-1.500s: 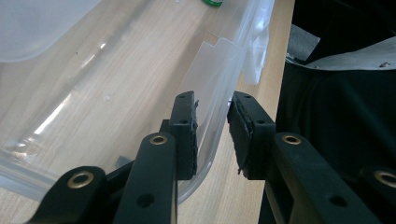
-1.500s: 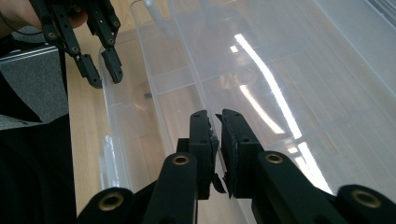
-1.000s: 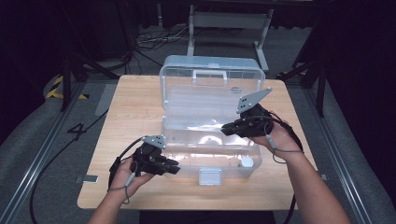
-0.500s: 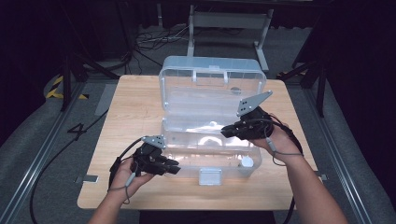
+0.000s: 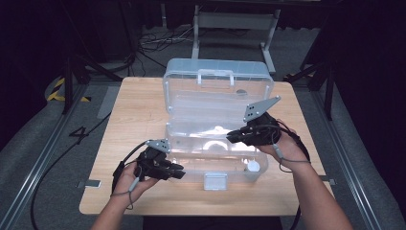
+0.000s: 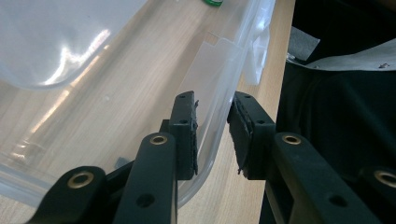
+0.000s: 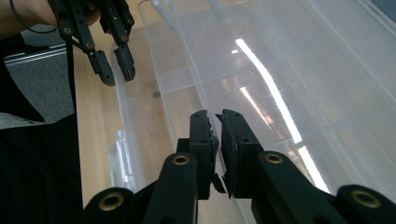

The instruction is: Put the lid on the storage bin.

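Observation:
A clear plastic box stands open on the wooden table, its lid tipped back. My left gripper is at the box's front left, and its jaws straddle the front wall's rim, pads pressed on it. The same gripper appears far off in the right gripper view. Over the right side of the box, my right gripper has its jaws almost together. A thin clear edge, perhaps an inner tray, runs straight into the gap between the pads.
A small white round thing lies in the box's front right corner. The front latch hangs down. A green object lies far inside the box. Past the table's front edge are the person's dark clothes; metal rails flank the table.

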